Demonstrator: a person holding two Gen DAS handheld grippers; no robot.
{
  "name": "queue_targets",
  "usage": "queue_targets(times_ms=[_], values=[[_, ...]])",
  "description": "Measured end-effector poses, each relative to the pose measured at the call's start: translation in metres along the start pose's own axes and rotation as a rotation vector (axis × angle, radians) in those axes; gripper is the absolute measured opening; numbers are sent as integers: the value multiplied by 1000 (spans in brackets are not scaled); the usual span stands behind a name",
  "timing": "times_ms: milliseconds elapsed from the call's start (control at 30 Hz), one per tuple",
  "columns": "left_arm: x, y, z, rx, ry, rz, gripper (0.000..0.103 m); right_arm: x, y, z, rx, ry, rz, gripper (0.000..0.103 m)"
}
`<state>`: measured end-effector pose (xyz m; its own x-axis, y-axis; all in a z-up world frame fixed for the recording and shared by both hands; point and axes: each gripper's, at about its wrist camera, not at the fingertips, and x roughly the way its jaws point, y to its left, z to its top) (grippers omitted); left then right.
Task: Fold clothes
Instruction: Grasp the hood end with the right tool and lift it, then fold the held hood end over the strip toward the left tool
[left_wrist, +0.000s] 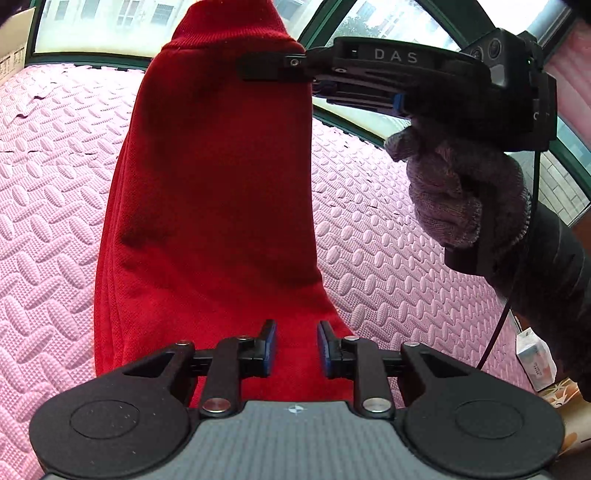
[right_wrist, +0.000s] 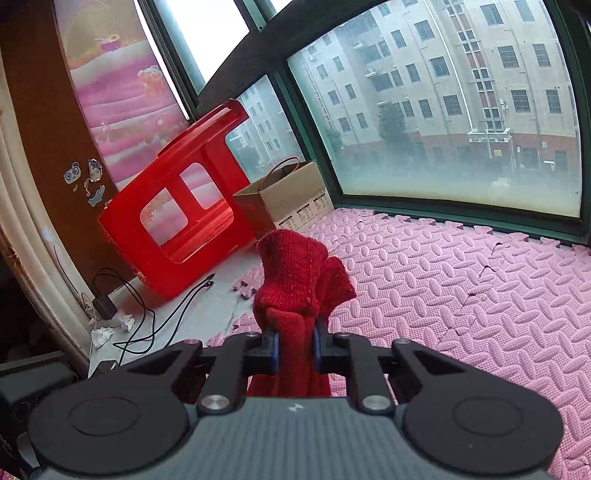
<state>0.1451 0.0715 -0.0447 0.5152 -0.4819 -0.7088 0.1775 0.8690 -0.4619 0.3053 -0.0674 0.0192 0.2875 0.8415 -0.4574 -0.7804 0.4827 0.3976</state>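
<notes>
A red knitted garment (left_wrist: 214, 206) hangs down over the pink foam mat (left_wrist: 55, 192). In the left wrist view my right gripper (left_wrist: 273, 66), held by a gloved hand (left_wrist: 461, 192), is shut on the garment's top edge from the right. In the right wrist view the same gripper (right_wrist: 295, 349) pinches a bunched fold of the red fabric (right_wrist: 295, 273) between its blue pads. My left gripper (left_wrist: 295, 349) is open, its fingers apart in front of the garment's lower part, holding nothing.
A red plastic stool (right_wrist: 184, 218) lies tipped at the left by the wall, next to a cardboard box (right_wrist: 291, 195). Black cables (right_wrist: 155, 317) and paper scraps lie on the bare floor. Windows (right_wrist: 461, 110) border the mat. A small white box (left_wrist: 535, 358) sits at right.
</notes>
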Motion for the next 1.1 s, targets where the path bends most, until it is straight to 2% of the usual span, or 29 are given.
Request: queue_targets(times_ms=[67,200,300,333,367,667,833,1100], values=[[-3,-1,0,5,-12,8,26,-9,7,-1,-6,-14,8,15],[-9,23,-1,-73,-18,33,26,-27,17,-5,-21,-21,20,15],[-17,28,-6,-81,-34,48,26,-38,26,-8,-42,-20,22,14],[-20,30,-8,-84,-39,53,25,-42,29,-8,-48,-21,19,14],[-22,32,-9,-87,-45,59,21,-46,32,-9,-55,-22,17,14],[-46,49,-23,-113,-92,105,22,-60,52,-12,-113,-24,-31,14],[-46,67,-26,-191,-99,79,17,-71,70,-17,-156,-33,-23,14],[-58,66,-33,-183,-116,80,16,-115,130,-61,-307,-52,37,14]])
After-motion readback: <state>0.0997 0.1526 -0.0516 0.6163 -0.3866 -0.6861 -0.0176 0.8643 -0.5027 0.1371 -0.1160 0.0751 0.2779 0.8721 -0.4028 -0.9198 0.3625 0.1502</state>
